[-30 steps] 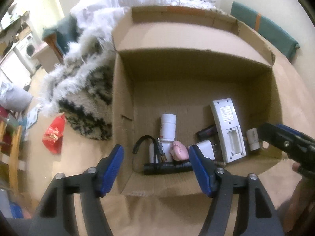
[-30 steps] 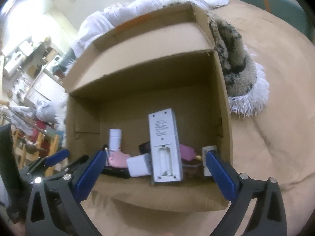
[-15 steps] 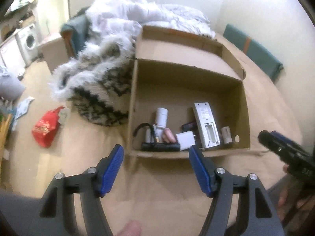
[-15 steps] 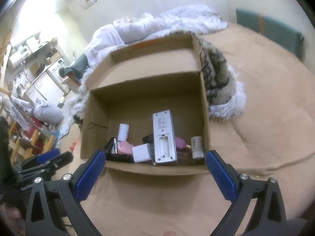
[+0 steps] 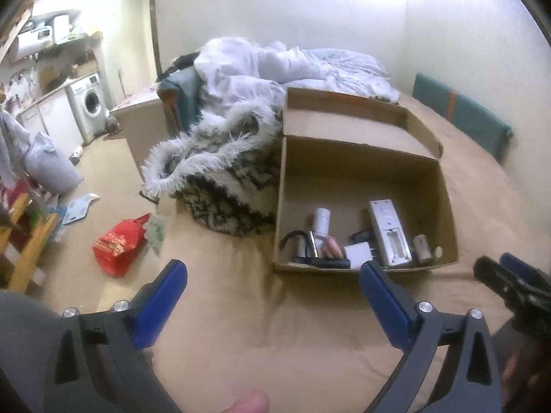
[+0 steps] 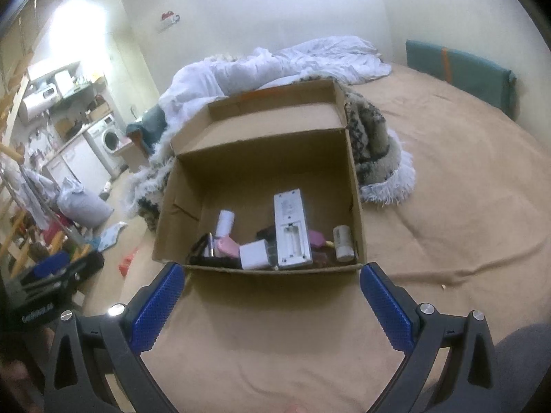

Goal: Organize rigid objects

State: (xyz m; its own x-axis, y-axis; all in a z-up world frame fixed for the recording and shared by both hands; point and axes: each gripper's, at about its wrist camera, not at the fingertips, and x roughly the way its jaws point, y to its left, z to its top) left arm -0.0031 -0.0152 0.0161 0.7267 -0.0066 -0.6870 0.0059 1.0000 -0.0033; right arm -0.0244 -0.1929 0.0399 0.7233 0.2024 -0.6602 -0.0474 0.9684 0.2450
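An open cardboard box [image 5: 361, 158] [image 6: 261, 158] sits on a tan bed cover. Inside lie a white remote [image 5: 389, 237] [image 6: 292, 229] face down, a white bottle [image 5: 321, 222] [image 6: 225, 222], a white charger plug [image 5: 356, 253] [image 6: 254, 255], a pink item [image 6: 229, 245], a black torch [image 5: 320, 261] and a small white cylinder [image 5: 423, 248] [image 6: 343, 242]. My left gripper [image 5: 272, 289] hovers in front of the box, its jaws opening wide with nothing between them. My right gripper [image 6: 268, 292] also stands open and empty before the box's near wall.
A furry patterned blanket [image 5: 220, 172] [image 6: 375, 151] lies against the box, white bedding [image 5: 292, 69] behind it. A teal cushion [image 5: 461, 117] rests at the wall. On the floor to the left are a red bag [image 5: 118, 244], a washing machine [image 5: 90, 106] and clutter.
Both grippers have pulled back and risen away from the box, so the whole box and room now show. The left gripper's jaws have spread wider.
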